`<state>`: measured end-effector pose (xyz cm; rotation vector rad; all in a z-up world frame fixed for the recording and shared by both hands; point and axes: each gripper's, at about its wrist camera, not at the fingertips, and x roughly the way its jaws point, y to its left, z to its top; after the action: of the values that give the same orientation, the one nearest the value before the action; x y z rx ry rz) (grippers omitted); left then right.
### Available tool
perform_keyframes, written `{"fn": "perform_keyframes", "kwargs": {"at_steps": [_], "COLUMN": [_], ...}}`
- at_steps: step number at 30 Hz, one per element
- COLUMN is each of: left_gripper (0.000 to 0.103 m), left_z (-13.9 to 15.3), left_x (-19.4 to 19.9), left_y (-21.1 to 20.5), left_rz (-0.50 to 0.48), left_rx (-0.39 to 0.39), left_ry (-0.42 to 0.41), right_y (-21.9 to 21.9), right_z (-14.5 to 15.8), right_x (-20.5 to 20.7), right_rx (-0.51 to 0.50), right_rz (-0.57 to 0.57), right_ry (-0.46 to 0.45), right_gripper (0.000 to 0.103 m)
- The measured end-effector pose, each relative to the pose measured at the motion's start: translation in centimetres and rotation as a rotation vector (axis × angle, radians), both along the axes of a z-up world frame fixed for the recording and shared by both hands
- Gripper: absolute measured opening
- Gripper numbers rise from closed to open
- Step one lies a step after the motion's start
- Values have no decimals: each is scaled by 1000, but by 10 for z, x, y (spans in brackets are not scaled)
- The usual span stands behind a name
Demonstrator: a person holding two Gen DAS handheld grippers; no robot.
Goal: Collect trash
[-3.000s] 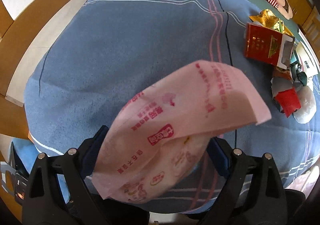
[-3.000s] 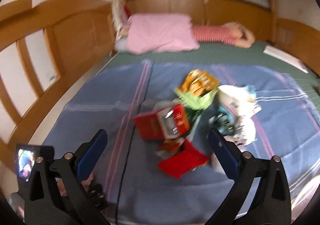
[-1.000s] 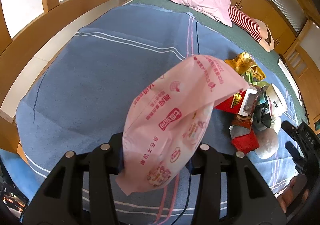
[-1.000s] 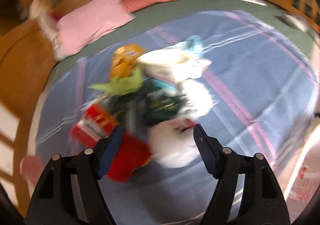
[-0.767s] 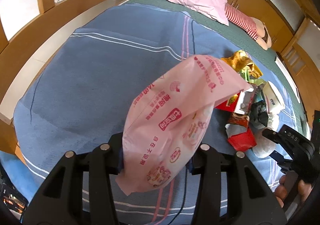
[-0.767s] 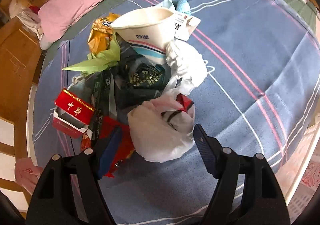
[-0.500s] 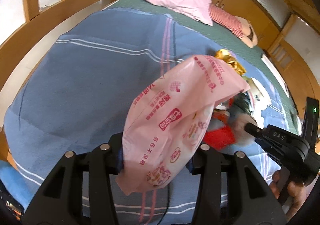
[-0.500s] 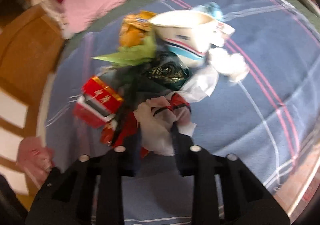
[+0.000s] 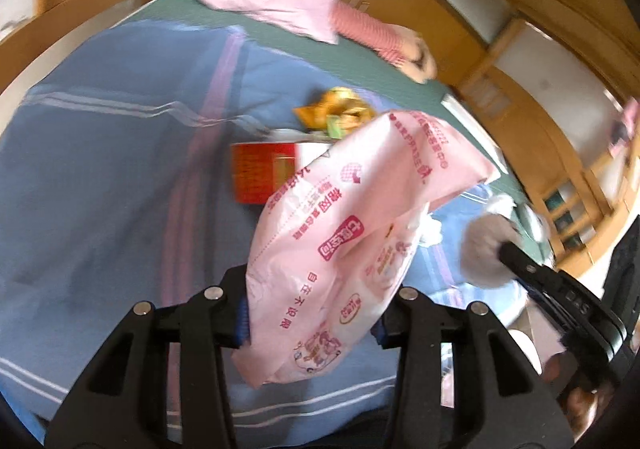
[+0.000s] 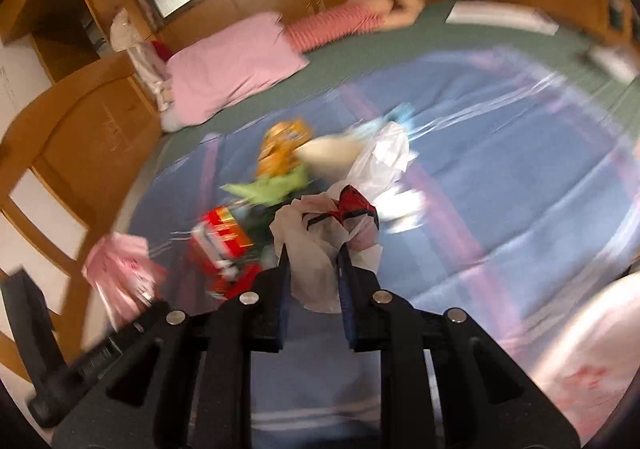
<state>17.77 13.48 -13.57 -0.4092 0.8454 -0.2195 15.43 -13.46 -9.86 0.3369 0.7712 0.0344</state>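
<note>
So the right gripper (image 10: 312, 261) is clamped on a white plastic wad (image 10: 320, 245) above the blue blanket (image 10: 500, 189), near the pink bag (image 9: 352, 249) pinched in the left gripper (image 9: 312, 325); the far pile (image 10: 280, 165) remains uncollected

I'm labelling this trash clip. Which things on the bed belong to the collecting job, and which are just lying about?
Part of the job:
- pink bag, held in the left tool
- white crumpled bag, gripped in the right tool
- red carton
- orange wrapper
- green wrapper

Just lying about:
- pink pillow
- striped plush toy
- blue blanket
</note>
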Motion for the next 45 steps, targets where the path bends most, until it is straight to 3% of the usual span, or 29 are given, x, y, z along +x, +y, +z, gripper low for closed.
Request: {"fn": "perform_keyframes", "kwargs": {"at_steps": [3,7,10,12,13,14,15,17,18,21,23,24,26,29,33,37,38,40,43,44,45], "left_gripper": [44,44,44,44,44,44,44,44,44,44,45,48,84,91,96,97,97,97,97,97,97], "left_z": [10,21,25,25,23,21,18,12,9,0,-4,-6,-9,-9,7,32,41,50,45,37,24], "left_x": [-3,-8,-14,-18,-18,-20,-22,-26,-30,-42,-58,-65,-80,-92,-58,2,24,51,76,80,88], "left_y": [-22,-52,-78,-99,-109,-118,-130,-151,-164,-209,-249,-265,-293,-314,-277,-196,-162,-109,-17,0,22], "left_rz": [-75,-170,-248,-303,-326,-353,-390,-458,-511,-675,-802,-851,-927,-951,-769,-430,-293,-102,176,222,279], "left_rx": [-21,-52,-91,-124,-137,-152,-170,-201,-226,-277,-263,-245,-202,-102,-27,165,206,216,149,143,156], "left_ry": [-41,-80,-97,-83,-72,-59,-42,-19,-3,44,68,72,71,47,12,22,41,47,6,14,91], "right_y": [-37,-102,-134,-144,-144,-144,-146,-164,-172,-198,-207,-209,-211,-204,-191,-166,-155,-120,-61,-41,-13], "right_z": [8,-3,-27,-52,-70,-76,-77,-57,-45,4,37,53,73,85,74,54,47,21,-12,-17,-25], "right_x": [-19,-60,-86,-104,-108,-113,-116,-122,-125,-142,-154,-161,-165,-164,-153,-121,-108,-72,-17,-2,23], "right_rx": [-115,-200,-167,-137,-124,-99,-63,-12,-10,-3,-15,-33,-71,-114,-91,-1,1,26,101,109,105], "right_rz": [-47,-154,-200,-204,-166,-156,-165,-277,-340,-531,-614,-643,-662,-629,-561,-462,-431,-323,-196,-167,-119], "right_ry": [58,257,426,579,689,713,703,574,505,274,127,56,-26,-88,-84,-7,23,103,186,200,219], "right_gripper": [22,22,25,43,44,45,45,47,54,61,67,71,75,78,79,80,80,80,80,80,80]}}
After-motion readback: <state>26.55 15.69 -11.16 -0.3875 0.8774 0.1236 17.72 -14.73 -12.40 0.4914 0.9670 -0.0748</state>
